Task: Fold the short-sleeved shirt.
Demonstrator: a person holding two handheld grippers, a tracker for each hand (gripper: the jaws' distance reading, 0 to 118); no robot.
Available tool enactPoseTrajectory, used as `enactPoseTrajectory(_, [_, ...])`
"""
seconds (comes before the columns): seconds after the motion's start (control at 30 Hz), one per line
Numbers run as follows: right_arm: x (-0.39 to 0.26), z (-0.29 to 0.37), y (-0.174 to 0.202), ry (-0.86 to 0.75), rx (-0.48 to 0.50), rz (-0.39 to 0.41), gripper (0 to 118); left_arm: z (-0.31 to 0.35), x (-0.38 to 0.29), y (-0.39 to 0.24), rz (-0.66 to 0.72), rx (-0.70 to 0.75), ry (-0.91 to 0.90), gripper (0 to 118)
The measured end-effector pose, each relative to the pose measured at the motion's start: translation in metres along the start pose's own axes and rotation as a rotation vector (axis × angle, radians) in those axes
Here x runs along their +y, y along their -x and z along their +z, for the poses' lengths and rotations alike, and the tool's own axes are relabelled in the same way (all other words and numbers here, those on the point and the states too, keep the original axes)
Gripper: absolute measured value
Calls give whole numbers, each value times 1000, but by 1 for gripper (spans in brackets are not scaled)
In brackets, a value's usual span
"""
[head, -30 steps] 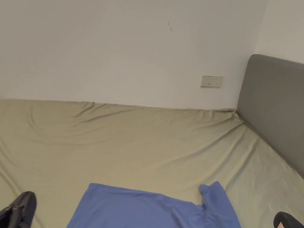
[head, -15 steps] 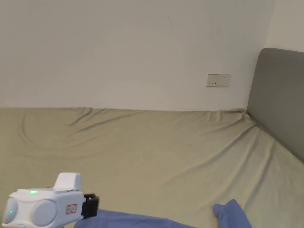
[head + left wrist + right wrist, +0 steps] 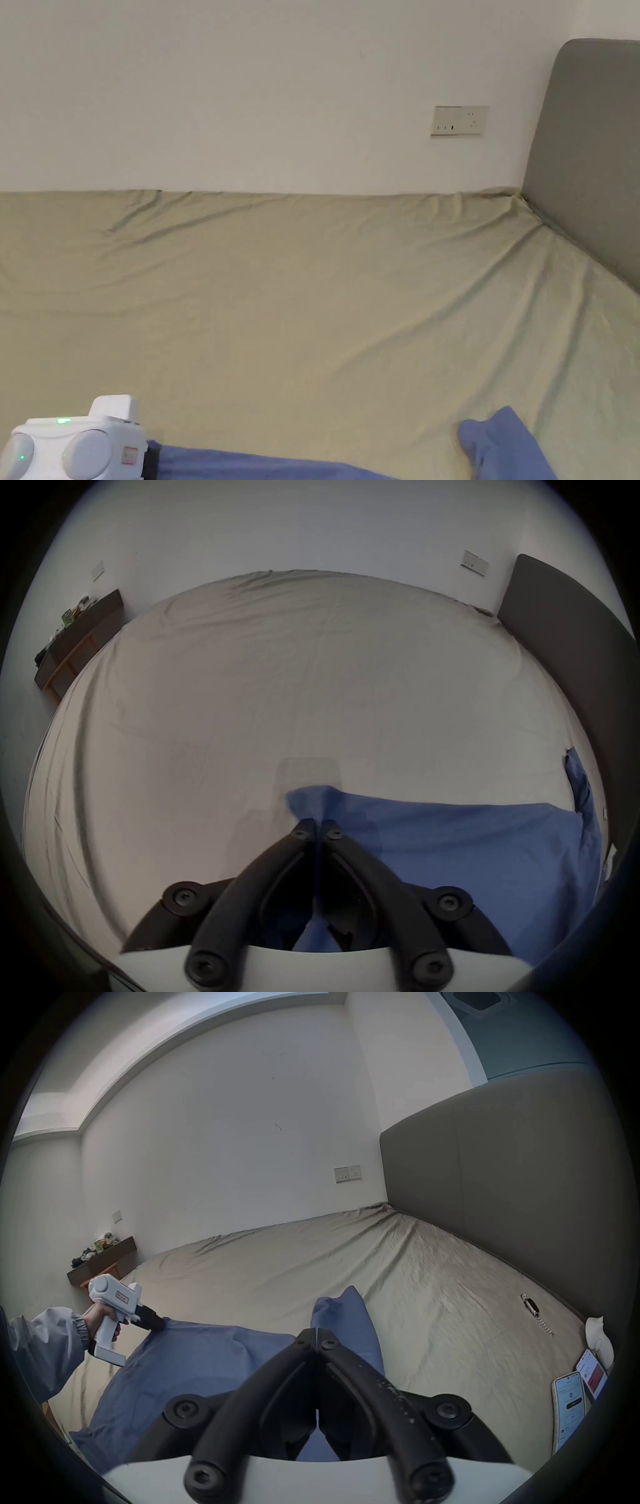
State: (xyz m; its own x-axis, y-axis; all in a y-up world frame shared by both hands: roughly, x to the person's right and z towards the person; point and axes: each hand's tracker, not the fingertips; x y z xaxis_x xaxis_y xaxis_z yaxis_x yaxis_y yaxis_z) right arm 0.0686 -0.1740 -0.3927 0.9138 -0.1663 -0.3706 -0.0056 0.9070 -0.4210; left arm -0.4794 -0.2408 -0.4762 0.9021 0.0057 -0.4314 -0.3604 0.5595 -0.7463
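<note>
The blue short-sleeved cotton shirt (image 3: 207, 1359) lies spread on the bed with the olive-beige fitted sheet (image 3: 325, 294), at the near edge of the mattress, its far hem raised off the sheet at two points.

Left gripper (image 3: 317, 823): the jaws are closed together with a bunched corner of the blue fabric pinched between their tips; the cloth peaks upward just beyond them. In the right gripper view this white-bodied tool sits at the left end of the shirt, held by a hand (image 3: 104, 1319) emerging from a grey elasticated sleeve (image 3: 45, 1342).

Right gripper (image 3: 316, 1333): the jaws are likewise pressed together on blue fabric, with a fold of the shirt standing up directly behind the tips.

A grey upholstered headboard (image 3: 594, 156) bounds the bed on the right. Two smartphones (image 3: 578, 1397) with lit screens lie on the sheet near it, well apart from the shirt.
</note>
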Motion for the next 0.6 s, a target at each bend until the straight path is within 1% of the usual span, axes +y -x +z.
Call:
enactPoseTrajectory(0.03, [2,-2,-1,3,-3,-13,24,1,-2,-5,32,-34,56,1])
enactPoseTrajectory(0.07, [7,-7,-3,20,-10,-28,50,-1,-1,-7,2,-42,60,1])
enactPoseTrajectory(0.1, [13,-14,-8,70,2,-41,50,3,-1,-9,-18,-47,48,1])
enactPoseTrajectory(0.13, [18,-24,-13,113,15,-54,60,9,-2,-10,-14,-39,32,1])
enactPoseTrajectory(0.17, [22,-39,-19,157,6,-49,76,18,1,-8,-26,-17,-37,1])
enactPoseTrajectory(0.2, [25,-52,-24,190,-29,-41,96,26,-2,-5,0,-41,-59,1])
enactPoseTrajectory(0.23, [28,-69,-32,222,-60,-12,100,33,-2,-3,21,-60,-70,1])
enactPoseTrajectory(0.3, [26,-105,-47,296,-121,19,100,44,-1,0,21,-59,-99,1])
enactPoseTrajectory(0.37, [19,-144,-62,436,-165,-20,99,50,-4,0,3,-52,-106,1])
enactPoseTrajectory(0.47, [1,-181,-68,593,-115,-56,98,51,-8,-1,-26,-46,-116,1])
enactPoseTrajectory(0.5, [-5,-187,-66,606,-114,-67,92,52,-8,-1,-28,-46,-119,1])
enactPoseTrajectory(0.53, [-10,-192,-61,626,-123,-53,82,52,-9,-1,-31,-50,-120,1])
enactPoseTrajectory(0.57, [-14,-195,-55,627,-134,-12,76,54,-9,-1,-32,-54,-121,1])
enactPoseTrajectory(0.6, [-14,-192,-48,588,-174,58,69,62,-13,-7,-35,-56,-123,1])
